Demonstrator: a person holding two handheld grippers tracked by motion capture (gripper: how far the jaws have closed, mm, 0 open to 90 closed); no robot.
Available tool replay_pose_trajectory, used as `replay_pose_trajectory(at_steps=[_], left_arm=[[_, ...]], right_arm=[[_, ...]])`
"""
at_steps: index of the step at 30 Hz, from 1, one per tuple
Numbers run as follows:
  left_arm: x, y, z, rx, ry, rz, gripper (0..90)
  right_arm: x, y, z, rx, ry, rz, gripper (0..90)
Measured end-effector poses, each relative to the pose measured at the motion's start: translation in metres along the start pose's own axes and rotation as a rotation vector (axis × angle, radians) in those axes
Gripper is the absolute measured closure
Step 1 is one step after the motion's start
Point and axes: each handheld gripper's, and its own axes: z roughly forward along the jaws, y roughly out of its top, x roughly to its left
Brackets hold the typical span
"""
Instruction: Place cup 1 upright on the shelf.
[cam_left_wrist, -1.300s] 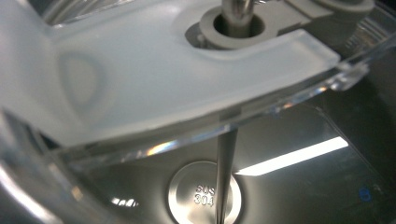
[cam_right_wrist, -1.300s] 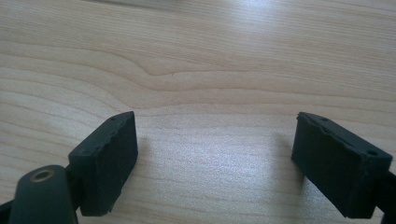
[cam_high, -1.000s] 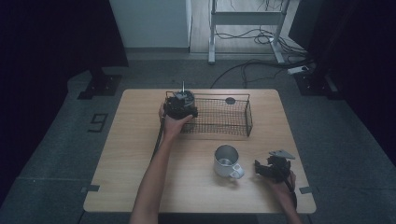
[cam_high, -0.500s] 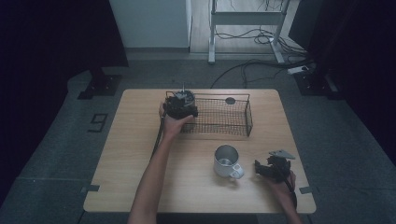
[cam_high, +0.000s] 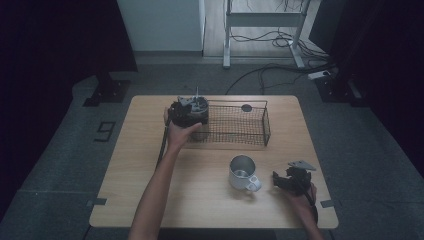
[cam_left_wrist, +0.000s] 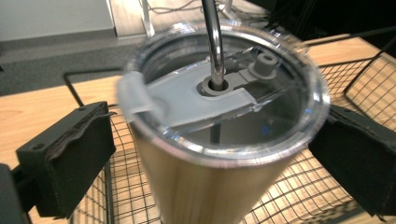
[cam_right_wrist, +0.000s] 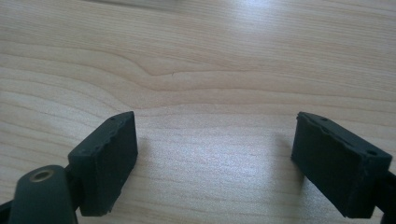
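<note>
Pale wooden table (cam_high: 150, 200) in a dim room, grey floor all around.

Left gripper (cam_high: 190, 114) at the basket's near-left corner, held up by the left hand (cam_high: 177, 132). Jaws spread wide, having just been opening – released, no longer clamping. Between the pads, a metal tumbler (cam_left_wrist: 205, 186), standing upright inside the wire basket (cam_high: 266, 125). Left pad clearly apart from the tumbler's wall; right pad just beside the rim of the clear lid (cam_left_wrist: 280, 107), contact hard to judge through the blur. Rising from a hole in the lid's grey slider, straight ahead of the jaws, a metal straw (cam_left_wrist: 212, 37). Under and behind the tumbler, black basket mesh, with wood showing through it.

Farther out from that gripper, toward the person and off to the right side of the table, a white mug (cam_high: 242, 172) with its mouth up and its handle turned toward the near right. Well apart from the basket.

Just beside the mug's handle, the right gripper (cam_high: 287, 180), low over the table in the right hand (cam_high: 302, 192). Jaws wide apart and grasping nothing – bare wood grain between the two black pads. Grey three-cornered plate on top, cable trailing back along the wrist.
</note>
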Motion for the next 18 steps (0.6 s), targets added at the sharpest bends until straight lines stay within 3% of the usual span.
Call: replay_pose_trajectory(at_steps=[15, 18], left_arm=[[0.029, -0.026, -0.053, -0.005, -0.039, -0.046, 2.1], [0.03, -0.028, -0.061, -0.005, -0.043, -0.034, 2.6]], right_arm=[[0.001, 0.001, 0.001, 0.005, -0.003, 0.002, 13.4], [0.001, 0.001, 0.001, 0.004, -0.006, 0.003, 13.2]])
